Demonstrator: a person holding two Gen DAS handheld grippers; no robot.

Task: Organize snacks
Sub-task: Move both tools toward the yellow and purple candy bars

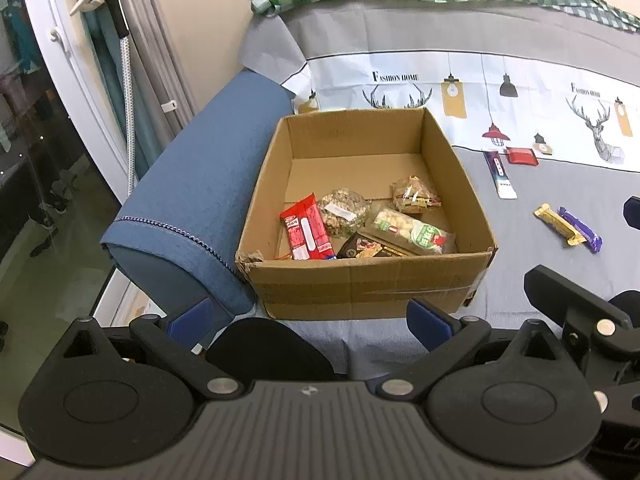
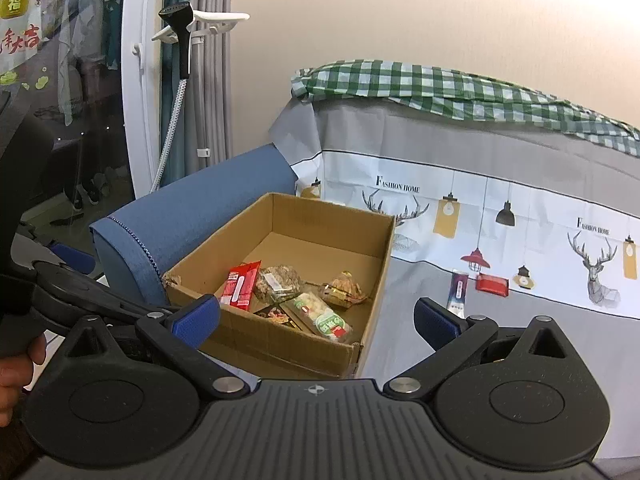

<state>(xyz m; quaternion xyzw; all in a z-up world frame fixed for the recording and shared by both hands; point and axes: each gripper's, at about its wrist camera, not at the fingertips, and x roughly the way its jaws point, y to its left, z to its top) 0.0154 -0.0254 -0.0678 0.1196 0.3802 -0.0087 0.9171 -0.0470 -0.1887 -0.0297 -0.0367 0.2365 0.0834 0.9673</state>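
Left gripper (image 1: 310, 320): jaws wide apart, nothing between the blue pads; hovers just short of the box's near wall.
Right gripper (image 2: 316, 320): jaws spread wide, empty; box between the pads in its view.
Cardboard box (image 1: 360, 280): open-topped, on the grey sheet (image 1: 520, 248), against the blue cushion (image 1: 192, 200) at its 9 o'clock.
Box contents: red wrapper (image 1: 306, 228) toward 7 o'clock; clear nut pack (image 1: 345, 212) centre; green-label pack (image 1: 414, 232) toward 5 o'clock; dark packet (image 1: 360, 247) at the near wall; crinkled cracker pack (image 1: 414, 195) toward 3 o'clock.
Loose snacks, 3 o'clock of box: white-purple stick (image 1: 500, 174), red packet (image 1: 521, 156), yellow bar (image 1: 558, 224) touching purple bar (image 1: 580, 229).
Hand (image 2: 16, 368): at the right-wrist view's left edge.
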